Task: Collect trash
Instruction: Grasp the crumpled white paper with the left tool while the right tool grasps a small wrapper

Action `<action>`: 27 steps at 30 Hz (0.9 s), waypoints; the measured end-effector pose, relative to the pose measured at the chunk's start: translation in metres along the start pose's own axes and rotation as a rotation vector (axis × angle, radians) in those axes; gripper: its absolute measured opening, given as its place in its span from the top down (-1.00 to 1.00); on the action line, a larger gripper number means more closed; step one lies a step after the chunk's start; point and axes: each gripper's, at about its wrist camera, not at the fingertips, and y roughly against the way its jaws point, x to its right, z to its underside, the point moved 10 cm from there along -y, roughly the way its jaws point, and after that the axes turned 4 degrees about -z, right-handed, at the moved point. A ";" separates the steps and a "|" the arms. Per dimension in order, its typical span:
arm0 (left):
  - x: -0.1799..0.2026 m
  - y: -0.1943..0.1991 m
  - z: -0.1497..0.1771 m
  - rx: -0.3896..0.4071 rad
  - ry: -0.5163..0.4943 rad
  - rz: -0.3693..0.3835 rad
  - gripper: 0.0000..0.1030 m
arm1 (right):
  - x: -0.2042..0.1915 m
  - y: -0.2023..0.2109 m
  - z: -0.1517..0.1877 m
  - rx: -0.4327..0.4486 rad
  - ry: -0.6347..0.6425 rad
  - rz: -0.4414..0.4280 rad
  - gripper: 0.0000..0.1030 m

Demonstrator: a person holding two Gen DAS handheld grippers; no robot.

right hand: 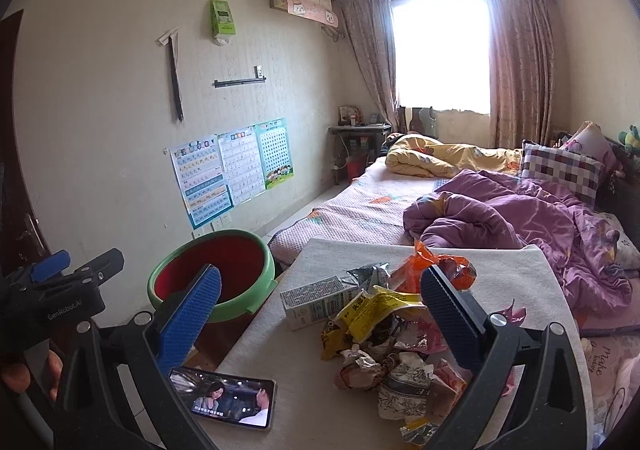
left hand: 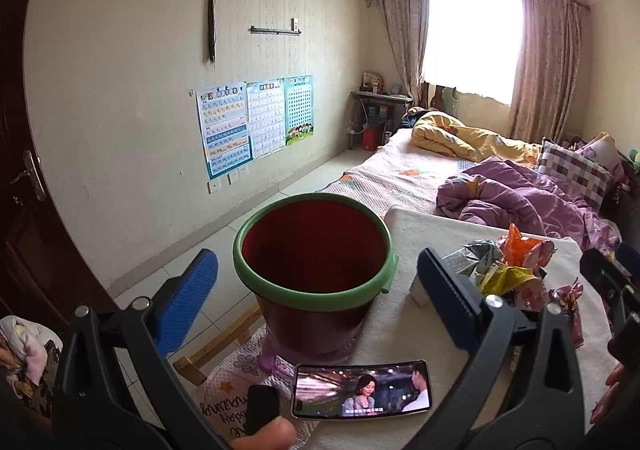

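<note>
A pile of crumpled wrappers [right hand: 392, 334] and a small drink carton [right hand: 316, 302] lie on a white-covered table [right hand: 520, 282]. A dark red bin with a green rim [left hand: 316, 250] stands at the table's left edge; it also shows in the right wrist view [right hand: 224, 278]. My left gripper [left hand: 316, 298] is open and empty, held in front of the bin. My right gripper [right hand: 320, 314] is open and empty, just above the trash pile. The wrappers show at the right of the left wrist view [left hand: 516, 270].
A phone [right hand: 224, 396] playing a video lies at the table's near left edge, also in the left wrist view [left hand: 362, 390]. A bed with a purple quilt [right hand: 520, 218] runs behind the table. A wooden frame [left hand: 216, 342] sits by the bin.
</note>
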 end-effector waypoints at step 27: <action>0.220 -0.067 0.121 -0.368 -0.248 0.471 -0.45 | 0.132 -0.008 0.128 -0.411 -0.174 -0.019 -0.31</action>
